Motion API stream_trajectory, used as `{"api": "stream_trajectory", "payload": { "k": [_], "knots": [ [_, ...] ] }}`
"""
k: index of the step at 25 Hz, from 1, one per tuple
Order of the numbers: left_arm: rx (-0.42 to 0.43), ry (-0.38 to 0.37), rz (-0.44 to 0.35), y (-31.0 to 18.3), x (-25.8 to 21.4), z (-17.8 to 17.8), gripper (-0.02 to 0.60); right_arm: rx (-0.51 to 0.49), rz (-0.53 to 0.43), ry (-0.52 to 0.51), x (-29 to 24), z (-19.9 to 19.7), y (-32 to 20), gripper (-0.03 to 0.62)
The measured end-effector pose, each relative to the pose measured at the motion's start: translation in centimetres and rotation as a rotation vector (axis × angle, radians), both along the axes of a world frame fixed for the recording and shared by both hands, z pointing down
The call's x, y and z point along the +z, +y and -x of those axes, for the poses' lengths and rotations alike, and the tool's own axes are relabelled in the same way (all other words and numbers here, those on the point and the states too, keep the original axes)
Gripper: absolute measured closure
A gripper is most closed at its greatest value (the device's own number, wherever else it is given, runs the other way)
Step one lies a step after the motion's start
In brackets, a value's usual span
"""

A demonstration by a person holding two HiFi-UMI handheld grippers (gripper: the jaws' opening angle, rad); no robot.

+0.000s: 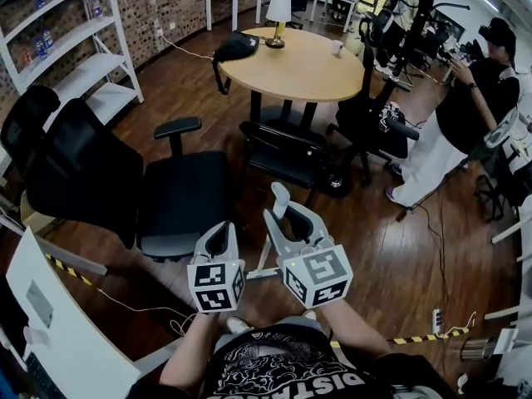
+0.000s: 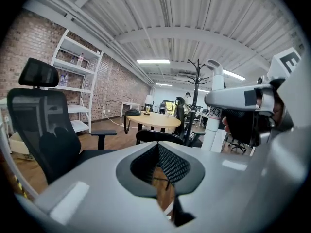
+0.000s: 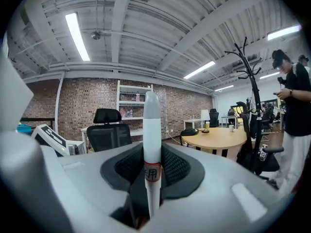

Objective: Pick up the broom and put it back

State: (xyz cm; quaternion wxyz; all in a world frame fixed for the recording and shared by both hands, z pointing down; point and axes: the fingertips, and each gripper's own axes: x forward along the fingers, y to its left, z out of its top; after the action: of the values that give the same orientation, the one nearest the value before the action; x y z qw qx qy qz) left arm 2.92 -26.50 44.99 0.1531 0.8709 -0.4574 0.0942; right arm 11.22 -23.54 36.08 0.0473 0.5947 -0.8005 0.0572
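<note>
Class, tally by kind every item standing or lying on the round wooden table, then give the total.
Lamp: 1
Black bag: 1
Mug: 1
Total: 3

Right gripper [image 1: 291, 219] grips a white broom handle [image 1: 280, 194] — tip up — beside the left gripper [image 1: 219, 239], over wooden floor [image 1: 391, 256]; a black office chair [image 1: 179, 202] stands left, a round table [image 1: 291, 65] beyond.

Even, bright light from ceiling strip lights [image 3: 77, 35]; sharp frames, fisheye-bent, dark-cornered edges.
</note>
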Motion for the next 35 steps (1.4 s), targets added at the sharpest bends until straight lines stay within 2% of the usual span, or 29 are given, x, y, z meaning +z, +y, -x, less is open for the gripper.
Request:
{"api": "stream_trajectory", "payload": {
  "k": [10,23,35],
  "knots": [
    [-0.045,-0.011,0.000,-0.5,0.1,5.4,0.575,-0.057,0.080,-0.014,4.4,5.7,-1.5,0.497],
    [-0.143,-0.023,0.025,0.1,1.5,13.2,0.575,-0.164,0.196,0.013,10.7,13.9,-3.2,0.496],
    [-0.204,-0.031,0.045,-0.4,2.3,15.6,0.575,-0.249,0.289,0.027,14.7,16.8,-4.8,0.496]
  ]
}}
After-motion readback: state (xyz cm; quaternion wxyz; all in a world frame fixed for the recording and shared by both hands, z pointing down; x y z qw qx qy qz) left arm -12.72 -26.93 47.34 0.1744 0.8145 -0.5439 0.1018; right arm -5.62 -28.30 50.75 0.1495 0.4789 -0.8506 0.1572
